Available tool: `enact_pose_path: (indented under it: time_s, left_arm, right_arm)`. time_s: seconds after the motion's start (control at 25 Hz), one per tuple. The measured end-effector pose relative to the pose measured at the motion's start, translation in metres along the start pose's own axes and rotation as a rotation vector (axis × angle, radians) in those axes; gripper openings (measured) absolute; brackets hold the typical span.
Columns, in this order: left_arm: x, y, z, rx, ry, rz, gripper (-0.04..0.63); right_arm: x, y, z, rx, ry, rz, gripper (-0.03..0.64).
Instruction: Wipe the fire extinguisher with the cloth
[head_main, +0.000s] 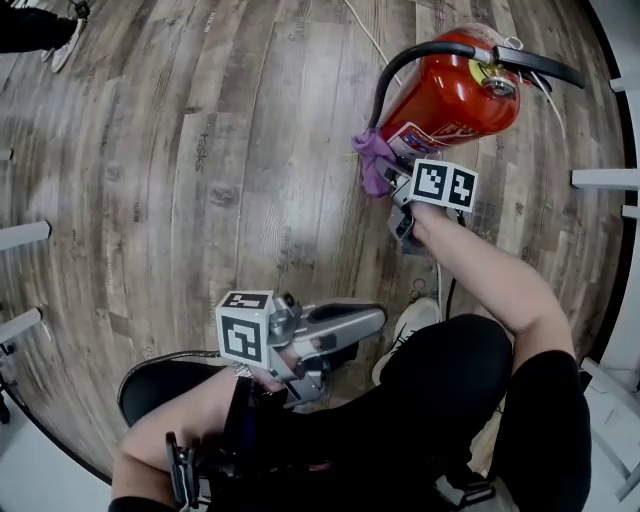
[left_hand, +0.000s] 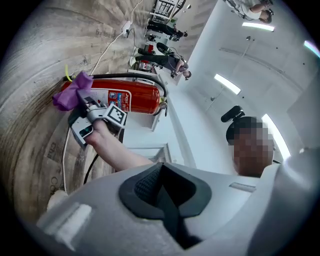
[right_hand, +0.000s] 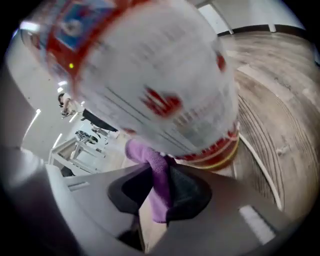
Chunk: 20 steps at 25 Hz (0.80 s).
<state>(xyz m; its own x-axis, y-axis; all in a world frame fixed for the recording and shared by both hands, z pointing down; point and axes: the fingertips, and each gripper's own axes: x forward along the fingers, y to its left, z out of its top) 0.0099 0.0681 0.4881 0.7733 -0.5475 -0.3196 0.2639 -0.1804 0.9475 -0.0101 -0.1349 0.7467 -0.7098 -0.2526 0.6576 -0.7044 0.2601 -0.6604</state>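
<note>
The right gripper grips the purple cloth against the side of the red fire extinguisher standing on the wooden floor, while the left gripper is closed and empty.

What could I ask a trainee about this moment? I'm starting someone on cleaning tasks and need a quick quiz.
1. True or false: the left gripper has its jaws shut with nothing between them.
2. Pick one: the right gripper holds A) a sponge, B) a purple cloth, C) a brush.
3. Fill in: the purple cloth lies against the red ____ of the fire extinguisher, not against its black handle.

Key: 1 true; 2 B; 3 body.
</note>
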Motion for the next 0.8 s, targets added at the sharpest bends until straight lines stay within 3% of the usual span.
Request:
enact_pose_path:
  time_s: [0.24, 0.52, 0.64, 0.8]
  left_arm:
    - [-0.011, 0.01, 0.0, 0.001, -0.001, 0.034, -0.002]
    - [-0.008, 0.015, 0.006, -0.004, -0.002, 0.039, -0.002]
    - [-0.005, 0.018, 0.008, 0.005, -0.001, 0.042, -0.002]
    - [-0.002, 0.019, 0.031, 0.089, -0.028, 0.066, 0.0]
  right_arm:
    - [0.034, -0.069, -0.04, 0.024, 0.11, -0.165, 0.081]
    - [0.037, -0.066, -0.041, 0.048, 0.111, -0.114, 0.08]
    - [0.031, -0.049, -0.045, 0.085, 0.123, -0.028, 0.08]
    - [-0.005, 0.022, -0.046, 0.098, 0.144, 0.252, 0.078]
